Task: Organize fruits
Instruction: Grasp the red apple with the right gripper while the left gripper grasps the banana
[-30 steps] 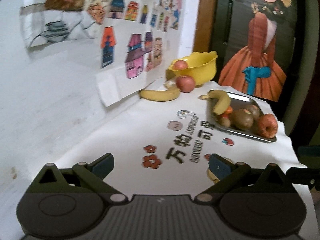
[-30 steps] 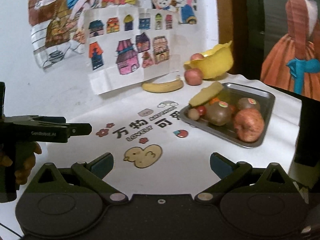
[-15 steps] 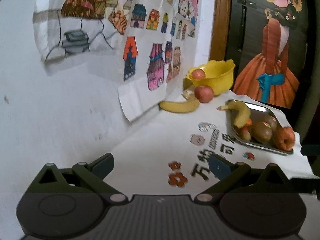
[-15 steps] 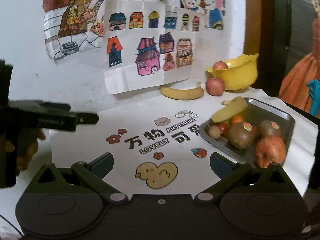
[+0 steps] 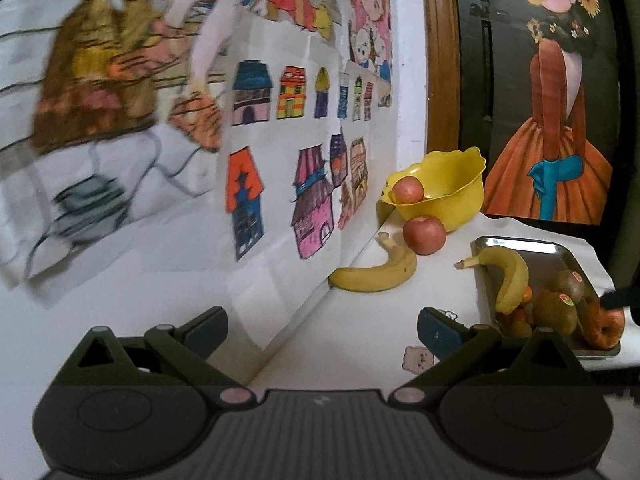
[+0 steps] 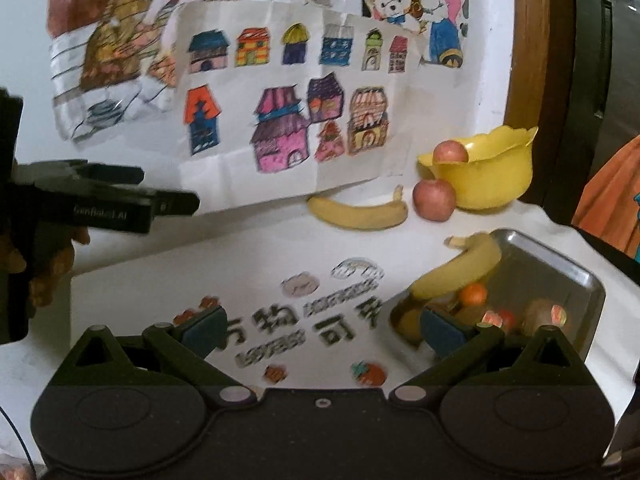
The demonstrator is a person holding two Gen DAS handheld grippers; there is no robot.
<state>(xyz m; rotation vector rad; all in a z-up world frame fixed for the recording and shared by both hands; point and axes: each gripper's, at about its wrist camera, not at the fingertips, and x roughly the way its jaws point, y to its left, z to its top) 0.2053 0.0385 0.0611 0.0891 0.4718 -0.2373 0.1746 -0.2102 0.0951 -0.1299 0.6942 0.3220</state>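
Both grippers hang with their jaws apart and nothing between them: the left gripper (image 5: 322, 326) sits low in its frame, the right gripper (image 6: 320, 326) likewise. Compared with a second ago, both have moved forward toward the fruit, which now looms larger, and the right one stands over the near corner of the metal tray (image 6: 576, 268) at lower right. That suggests a first pick is close, though nothing is yet sorted. Next in size, the yellow bowl (image 6: 484, 180) at right of centre holds one apple (image 6: 450, 152). A loose banana (image 6: 356, 212) lies against the wall, touching nothing, with a second apple (image 6: 434, 200) beside the bowl. Another banana (image 6: 456, 272) leans on the tray rim above kiwis (image 5: 556, 312) and small oranges (image 6: 472, 294).
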